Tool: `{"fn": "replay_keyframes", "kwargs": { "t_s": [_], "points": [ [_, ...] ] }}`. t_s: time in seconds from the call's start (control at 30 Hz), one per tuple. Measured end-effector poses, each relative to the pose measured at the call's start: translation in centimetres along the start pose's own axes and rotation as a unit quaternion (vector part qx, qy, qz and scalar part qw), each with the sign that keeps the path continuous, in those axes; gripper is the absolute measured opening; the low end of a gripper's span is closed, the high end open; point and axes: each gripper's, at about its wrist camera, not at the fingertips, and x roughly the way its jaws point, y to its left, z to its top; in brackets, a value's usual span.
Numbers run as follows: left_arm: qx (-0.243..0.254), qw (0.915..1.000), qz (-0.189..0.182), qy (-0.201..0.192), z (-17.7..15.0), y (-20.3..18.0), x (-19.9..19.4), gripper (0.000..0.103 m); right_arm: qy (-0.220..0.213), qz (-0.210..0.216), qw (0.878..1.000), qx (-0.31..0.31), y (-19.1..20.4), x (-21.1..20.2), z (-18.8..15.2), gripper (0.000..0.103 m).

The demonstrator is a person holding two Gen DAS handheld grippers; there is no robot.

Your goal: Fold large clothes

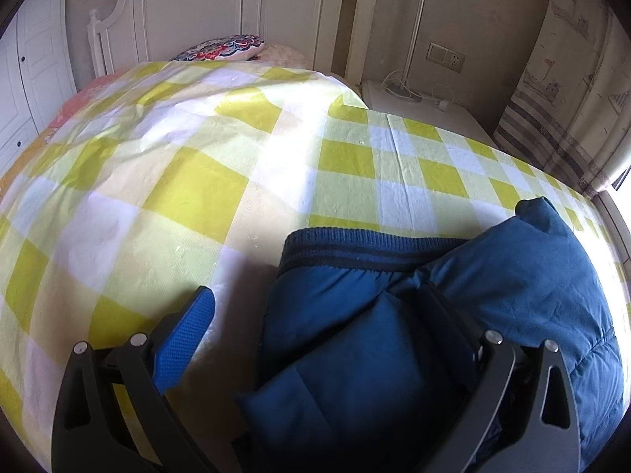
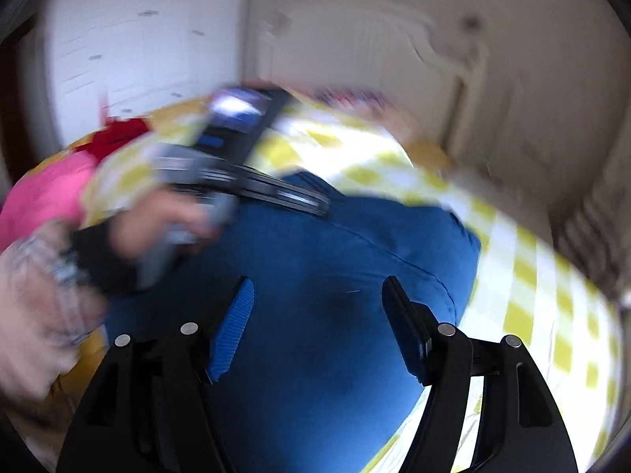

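Note:
A folded dark blue padded jacket (image 1: 512, 287) lies on the yellow-and-white checked bed cover (image 1: 189, 181), its ribbed hem facing the headboard. My left gripper (image 1: 315, 299) is open, with its right finger pushed into the jacket's folds and its blue-padded left finger (image 1: 185, 339) over the cover. In the blurred right wrist view the jacket (image 2: 335, 276) fills the middle. My right gripper (image 2: 319, 295) is open and empty just above it. The left gripper's body (image 2: 236, 157) and the hand holding it reach over the jacket's far left side.
A white headboard (image 1: 236, 8) and patterned pillows (image 1: 224, 49) stand at the bed's far end. A white nightstand (image 1: 418, 106) with a lamp stands to the right, beside a curtain (image 1: 564, 90). Pink and red cloth (image 2: 51, 189) lies at the left.

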Motion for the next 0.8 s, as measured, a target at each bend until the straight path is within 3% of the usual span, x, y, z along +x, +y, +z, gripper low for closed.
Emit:
{"fn": "replay_keyframes", "kwargs": {
  "t_s": [0.1, 0.17, 0.3, 0.43, 0.57, 0.67, 0.73, 0.77, 0.8],
  "points": [
    [0.0, 1.0, -0.001, -0.001, 0.0, 0.0, 0.0, 0.101, 0.016, 0.002, 1.0, -0.001, 1.9, 1.2, -4.0, 0.068],
    [0.002, 1.0, 0.0, -0.006, -0.1, -0.2, -0.2, 0.101, -0.026, -0.016, 0.999, -0.01, 2.4, 1.3, -5.6, 0.069],
    [0.034, 0.9988, 0.032, -0.015, 0.1, -1.3, -1.0, 0.101, 0.009, -0.022, 1.0, -0.013, 2.6, 0.6, -4.1, 0.068],
    [0.058, 0.9947, 0.072, -0.044, -0.7, -1.9, -5.5, 0.1, -0.012, -0.031, 0.998, -0.048, 4.1, -2.3, -4.1, 0.069],
    [0.066, 0.9895, 0.04, -0.122, -5.3, -2.4, -15.0, 0.1, -0.032, -0.043, 0.998, -0.037, 3.9, -5.1, -6.0, 0.071],
    [0.107, 0.9797, 0.014, -0.169, -10.4, -3.7, -20.1, 0.101, -0.04, -0.029, 0.999, 0.009, 2.4, -6.0, -7.3, 0.081],
    [0.136, 0.9797, 0.008, -0.147, -13.4, -4.7, -19.5, 0.101, -0.009, -0.013, 0.999, 0.029, 1.5, -4.7, -8.2, 0.084],
    [0.153, 0.9818, 0.014, -0.112, -14.9, -5.1, -17.3, 0.101, 0.011, -0.001, 0.999, 0.031, 1.5, -3.6, -8.7, 0.084],
    [0.151, 0.9828, 0.007, -0.106, -15.8, -5.2, -15.8, 0.101, 0.032, 0.017, 0.998, 0.041, 1.5, -2.3, -9.3, 0.09]
  ]
}}
